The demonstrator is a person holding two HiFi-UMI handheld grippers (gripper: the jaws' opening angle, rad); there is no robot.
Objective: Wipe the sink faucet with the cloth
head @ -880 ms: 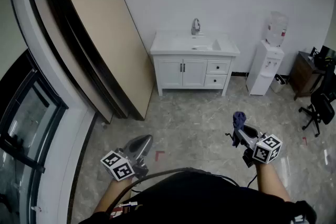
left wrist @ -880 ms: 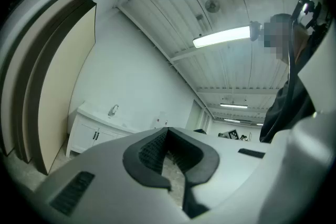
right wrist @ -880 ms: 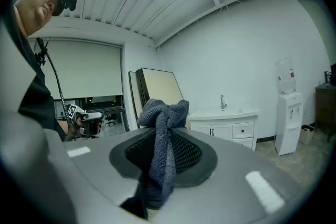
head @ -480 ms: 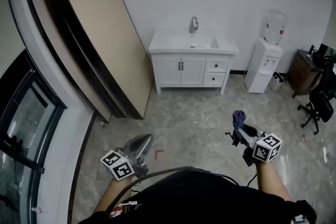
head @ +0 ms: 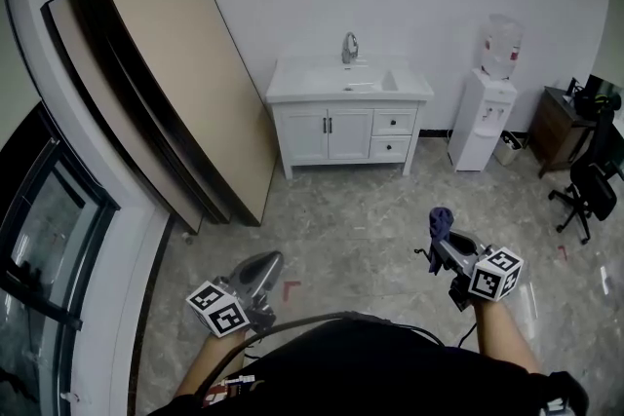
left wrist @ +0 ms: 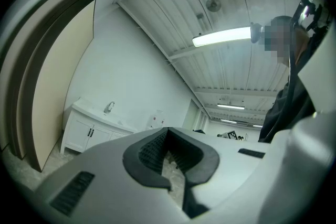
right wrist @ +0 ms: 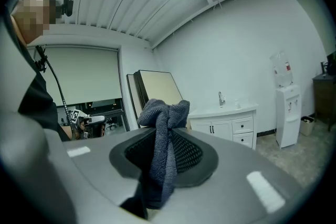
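A chrome faucet (head: 348,47) stands at the back of a white sink cabinet (head: 346,117) against the far wall, several steps away across the floor. In the right gripper view the faucet (right wrist: 221,98) shows small on the cabinet. My right gripper (head: 441,244) is shut on a blue-grey cloth (head: 442,223), which bunches above the jaws and hangs down between them (right wrist: 163,152). My left gripper (head: 263,268) is shut with nothing in it, held low at the left. The faucet (left wrist: 108,108) also appears far off in the left gripper view.
Large beige panels (head: 175,83) lean against the wall left of the cabinet. A water dispenser (head: 484,112) stands right of it, with a dark desk (head: 556,117) and office chair (head: 587,190) further right. A glass partition (head: 44,248) runs along the left.
The cabinet and faucet have shifted left and slightly down in the head view as the view turned. Both grippers keep their places and the cloth stays in the right one.
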